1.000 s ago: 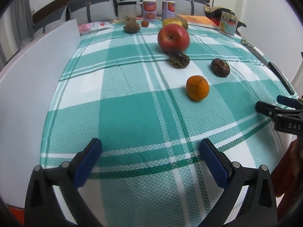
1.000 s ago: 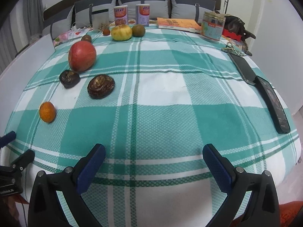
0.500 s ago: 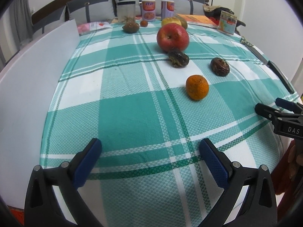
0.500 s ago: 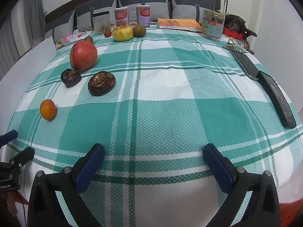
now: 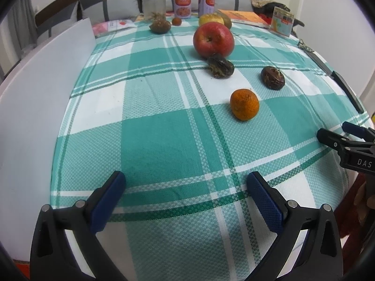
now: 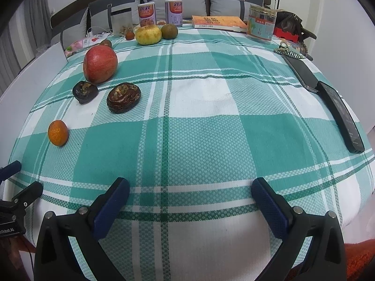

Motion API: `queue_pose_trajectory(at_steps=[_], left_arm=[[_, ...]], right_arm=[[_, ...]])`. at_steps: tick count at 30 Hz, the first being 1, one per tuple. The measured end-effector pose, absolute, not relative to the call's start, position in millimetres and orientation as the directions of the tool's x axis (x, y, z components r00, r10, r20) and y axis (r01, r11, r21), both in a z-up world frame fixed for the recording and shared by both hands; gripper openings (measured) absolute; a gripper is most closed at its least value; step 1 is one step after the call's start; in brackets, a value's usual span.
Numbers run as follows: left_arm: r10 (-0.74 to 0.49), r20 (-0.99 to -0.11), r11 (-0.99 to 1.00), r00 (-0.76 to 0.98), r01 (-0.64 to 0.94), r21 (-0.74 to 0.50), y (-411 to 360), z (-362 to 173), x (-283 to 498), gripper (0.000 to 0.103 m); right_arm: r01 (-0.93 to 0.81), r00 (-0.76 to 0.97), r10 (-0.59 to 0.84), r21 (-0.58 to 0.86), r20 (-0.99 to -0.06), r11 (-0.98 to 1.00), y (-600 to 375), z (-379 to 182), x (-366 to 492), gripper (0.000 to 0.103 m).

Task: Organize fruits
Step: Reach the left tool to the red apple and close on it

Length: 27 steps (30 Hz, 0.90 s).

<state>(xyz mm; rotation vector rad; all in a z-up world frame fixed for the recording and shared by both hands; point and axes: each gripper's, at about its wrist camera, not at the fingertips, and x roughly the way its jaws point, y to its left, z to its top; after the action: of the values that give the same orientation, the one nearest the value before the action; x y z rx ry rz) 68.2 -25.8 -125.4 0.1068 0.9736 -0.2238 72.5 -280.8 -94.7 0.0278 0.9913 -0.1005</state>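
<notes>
Left gripper (image 5: 185,186): jaws wide, nothing held, over near edge of checked cloth (image 5: 159,140). Right gripper (image 6: 189,193): jaws wide, nothing held. Orange (image 5: 244,104) nearest; two dark fruits (image 5: 220,66) (image 5: 273,77) beyond; red apple (image 5: 213,39) behind; yellow fruit (image 6: 148,34) far, beside cans (image 6: 147,14).

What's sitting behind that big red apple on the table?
Behind the red apple sit a yellow fruit, a greenish-brown fruit and two cans. In the left wrist view the apple covers part of the yellow fruit.

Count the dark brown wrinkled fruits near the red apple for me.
2: one dark fruit just in front of the red apple, apparently touching it in the left view; the other beside it, apart.
</notes>
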Motion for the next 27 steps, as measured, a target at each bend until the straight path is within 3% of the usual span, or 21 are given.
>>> queue_pose_trajectory(at_steps=[6, 10, 14, 23, 27], left_arm=[[-0.203, -0.852, 0.960, 0.482, 0.269, -0.077, -17.6, -113.7, 76.0, 0.101], [-0.317, -0.793, 0.940, 0.520, 0.285, -0.189, -12.9, -69.4, 99.9, 0.101], [-0.360, -0.782, 0.919, 0.509, 0.337, -0.204, -35.1, -33.0, 147.8, 0.101], [-0.272, -0.864, 0.947, 0.424, 0.275, -0.164, -95.8, -59.8, 255.0, 0.101], [-0.179, -0.897, 0.961, 0.405, 0.268, -0.070, -117.0, -78.9, 272.3, 0.101]], right_arm=[[0.084, 0.534, -0.064, -0.022, -0.843, 0.996, -281.3, -94.4, 72.5, 0.103], [0.079, 0.535, -0.061, -0.022, -0.843, 0.997, -281.3, -94.4, 72.1, 0.103], [0.078, 0.535, -0.060, -0.022, -0.843, 0.997, -281.4, -94.3, 72.1, 0.103], [0.060, 0.539, -0.050, -0.021, -0.841, 0.998, -281.6, -94.6, 71.0, 0.103], [0.041, 0.544, -0.038, -0.019, -0.838, 0.999, -282.3, -94.5, 69.2, 0.103]])
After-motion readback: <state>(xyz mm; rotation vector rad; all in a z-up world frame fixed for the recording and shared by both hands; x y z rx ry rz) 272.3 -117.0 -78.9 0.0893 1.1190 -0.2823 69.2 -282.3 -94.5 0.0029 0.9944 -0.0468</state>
